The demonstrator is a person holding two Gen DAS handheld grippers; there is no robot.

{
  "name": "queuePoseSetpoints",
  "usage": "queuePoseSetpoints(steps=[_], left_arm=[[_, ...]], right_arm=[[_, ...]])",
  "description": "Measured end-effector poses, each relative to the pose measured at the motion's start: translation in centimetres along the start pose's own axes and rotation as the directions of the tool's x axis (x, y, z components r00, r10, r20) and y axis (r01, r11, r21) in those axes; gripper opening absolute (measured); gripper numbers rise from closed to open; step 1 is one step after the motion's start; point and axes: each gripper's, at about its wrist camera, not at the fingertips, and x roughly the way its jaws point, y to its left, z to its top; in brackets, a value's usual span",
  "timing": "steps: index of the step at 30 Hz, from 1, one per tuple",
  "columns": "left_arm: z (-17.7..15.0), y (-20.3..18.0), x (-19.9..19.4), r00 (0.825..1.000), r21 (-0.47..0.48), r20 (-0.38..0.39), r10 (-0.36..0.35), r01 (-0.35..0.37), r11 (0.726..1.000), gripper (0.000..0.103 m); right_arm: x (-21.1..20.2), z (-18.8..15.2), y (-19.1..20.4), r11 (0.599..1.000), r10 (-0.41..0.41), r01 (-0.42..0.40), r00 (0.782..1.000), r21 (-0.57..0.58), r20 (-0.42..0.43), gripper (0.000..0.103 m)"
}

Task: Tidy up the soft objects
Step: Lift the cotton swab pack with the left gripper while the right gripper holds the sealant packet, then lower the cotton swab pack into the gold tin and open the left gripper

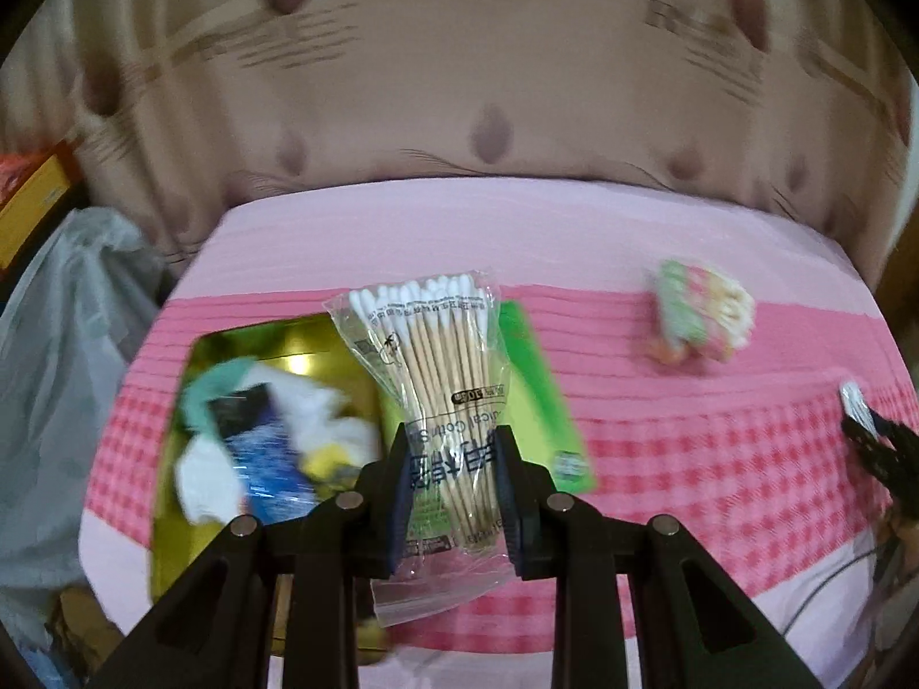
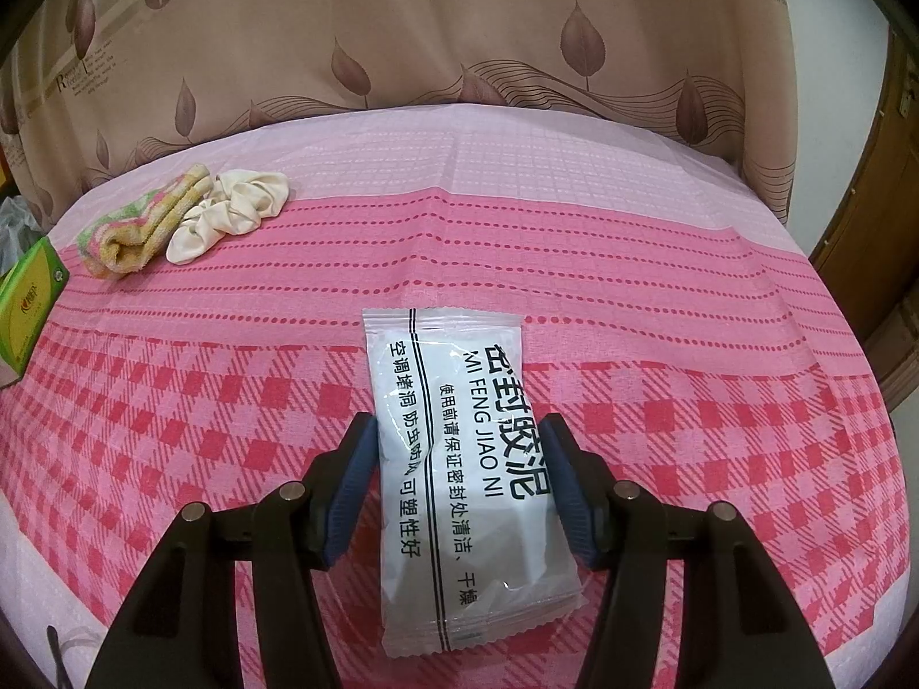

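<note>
My left gripper (image 1: 454,436) is shut on a clear bag of cotton swabs (image 1: 431,344), held above the pink checked cloth. Just left of it lies a gold tin (image 1: 241,344) holding several soft cloths and a blue packet. My right gripper (image 2: 458,422) is shut on a white sealing-putty packet (image 2: 459,459), pads against its two long sides, low over the cloth. In the left wrist view that gripper (image 1: 873,436) shows at the right edge. A folded striped towel (image 2: 132,229) and a cream scrunchie (image 2: 230,212) lie together at the back left; the towel (image 1: 701,316) looks blurred in the left wrist view.
A green box (image 1: 540,379) lies behind the swab bag, and the green box (image 2: 29,298) also shows at the left edge of the right wrist view. A grey plastic bag (image 1: 51,344) hangs off the table's left side. A leaf-print curtain (image 2: 459,57) closes the back.
</note>
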Motion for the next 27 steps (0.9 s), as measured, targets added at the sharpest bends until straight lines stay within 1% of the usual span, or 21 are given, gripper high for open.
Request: queuePoseSetpoints(steps=[6,11,19,27], left_arm=[[0.3,5.7,0.3,0.998,-0.090,0.002,0.069,-0.068,0.994,0.026],[-0.1,8.9,1.3,0.994,-0.135,-0.022,0.103,-0.105,0.985,0.026],[-1.3,11.2,4.0,0.989,-0.155,-0.077,0.127,-0.138,0.978,0.026],[-2.0,13.1,5.5,0.986,-0.165,-0.101,0.131,-0.146,0.975,0.026]], right_arm=[[0.0,0.0,0.0,1.000,-0.003,0.003,1.000,-0.001,0.000,0.055],[0.0,0.0,0.0,1.000,-0.004,0.004,1.000,-0.002,0.000,0.055],[0.0,0.0,0.0,1.000,-0.005,0.005,1.000,-0.001,0.000,0.055],[0.0,0.0,0.0,1.000,-0.005,0.005,1.000,0.000,0.001,0.055]])
